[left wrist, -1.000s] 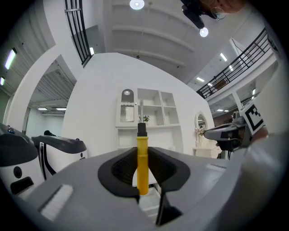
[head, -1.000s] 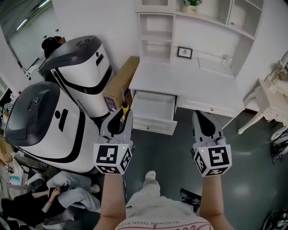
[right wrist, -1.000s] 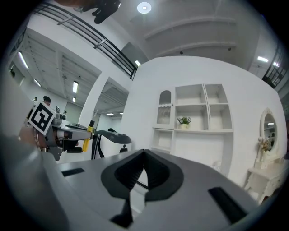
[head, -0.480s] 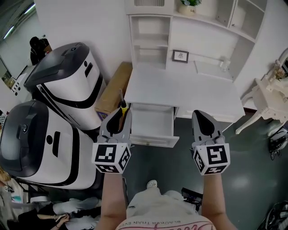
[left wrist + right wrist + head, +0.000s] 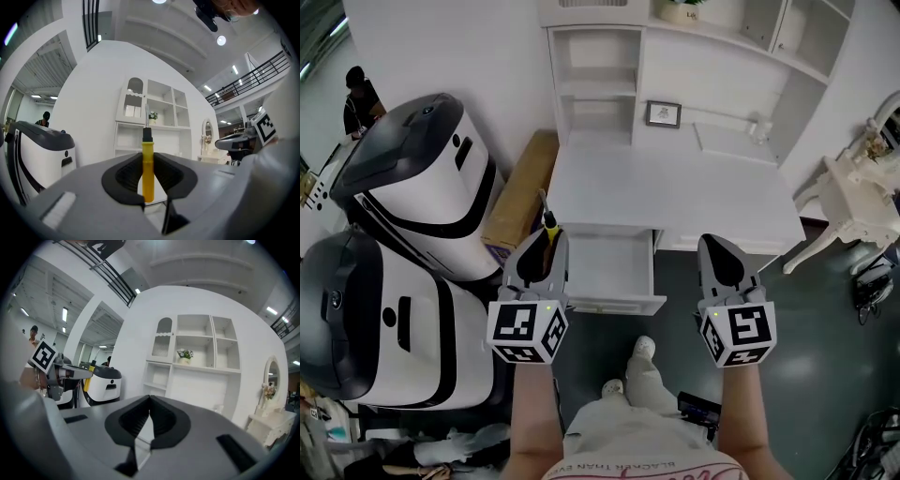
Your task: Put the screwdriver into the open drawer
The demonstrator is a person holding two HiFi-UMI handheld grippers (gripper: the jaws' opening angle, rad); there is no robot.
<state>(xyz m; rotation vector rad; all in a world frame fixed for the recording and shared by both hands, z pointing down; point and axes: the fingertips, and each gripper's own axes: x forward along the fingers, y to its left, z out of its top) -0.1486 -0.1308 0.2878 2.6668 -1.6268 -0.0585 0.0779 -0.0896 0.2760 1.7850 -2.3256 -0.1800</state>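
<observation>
**Screwdriver in hand, short of the open drawer: delivery pending**

Tool state: the left gripper (image 5: 540, 251) is clamped on the yellow handle of the screwdriver (image 5: 147, 171). The handle stands upright between the pads, with the black collar and metal shaft rising above the jaws. The right gripper (image 5: 149, 403) has its jaws pressed together with nothing between them. It is held level, to the right of the drawer, in front of the desk (image 5: 703, 202).

Location: in the head view the screwdriver sits at the near-left corner of the open drawer (image 5: 614, 304), beside its left wall rather than over its cavity. The drawer interior looks bare. A cardboard box (image 5: 517, 195) leans just left of the desk, with two large white machines (image 5: 422, 173) further left.

Assessment: the carry is nearly complete, but the insertion has not begun.

Recommended practice for the step:
- Shift the left gripper to the right and farther in until the handle is plainly above the drawer floor, clear of the left wall and the front panel.
- Keep the raised shaft clear of the desktop edge that overhangs the far end of the drawer.
- Lower into the cavity and tip the tool toward lying flat before easing the jaws apart, since a drop from height may make it bounce or roll.
- Keep the right gripper away from the drawer mouth.
</observation>
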